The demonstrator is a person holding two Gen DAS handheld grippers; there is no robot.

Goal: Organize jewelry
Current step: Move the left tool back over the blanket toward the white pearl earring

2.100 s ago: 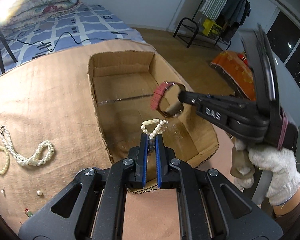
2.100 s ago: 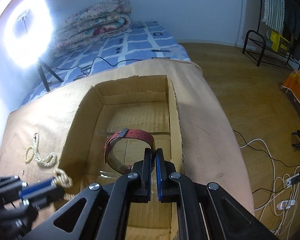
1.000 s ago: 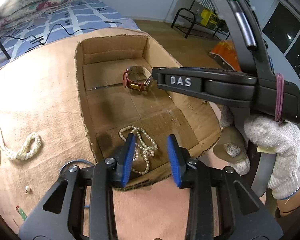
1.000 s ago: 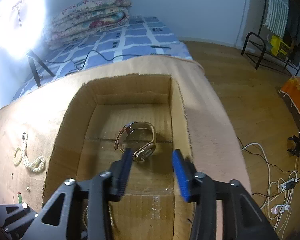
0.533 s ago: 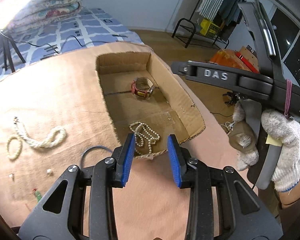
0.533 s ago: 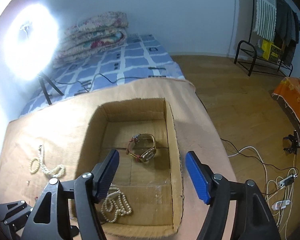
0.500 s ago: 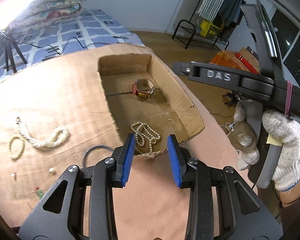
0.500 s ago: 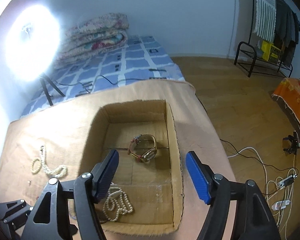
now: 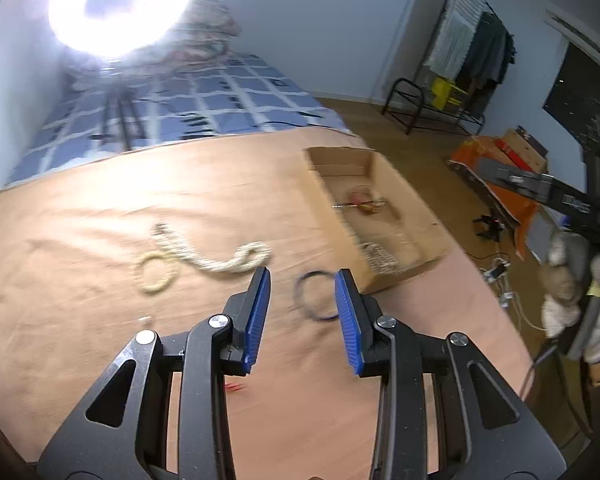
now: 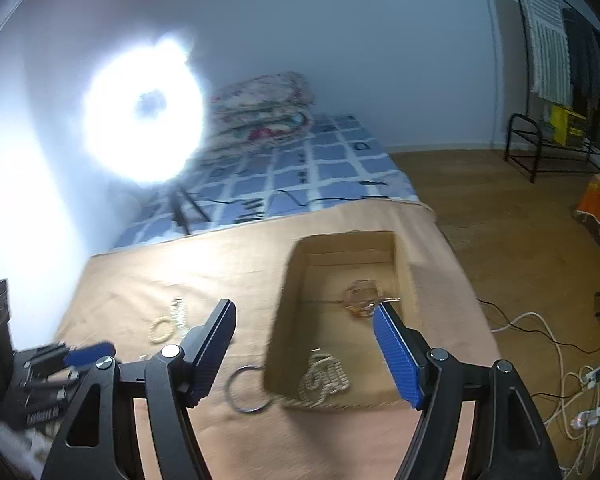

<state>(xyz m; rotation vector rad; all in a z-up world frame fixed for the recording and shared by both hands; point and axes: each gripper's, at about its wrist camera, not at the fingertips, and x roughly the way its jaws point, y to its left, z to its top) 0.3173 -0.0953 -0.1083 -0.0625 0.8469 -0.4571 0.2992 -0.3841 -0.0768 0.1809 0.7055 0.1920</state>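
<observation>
Behind my work area glares a bright ring light (image 10: 142,120), with a blue-and-white checked bedspread (image 10: 300,176) under it. Nearer, a tan cloth-covered table (image 9: 100,200) fills the middle of both views.

Right of centre on it sits the open brown cardboard box (image 10: 284,320). Inside I see a red-strapped wristwatch (image 10: 362,298) toward the far end and a heap of white pearl necklace (image 10: 326,374) against the near wall; both are blurred.

Outside the box, just beside its near left corner, a dark thin ring bangle (image 9: 314,296) lies flat on the cloth. Further left in the left wrist view lie a thick twisted white pearl strand (image 9: 220,256) and a small pale bead bracelet (image 9: 156,272), touching or nearly so.

My left hand-held gripper (image 9: 302,320) hangs above the bangle, jaws parted and holding nothing. My right hand-held gripper (image 10: 304,354) is spread wide, also holding nothing, over the box's near edge.
</observation>
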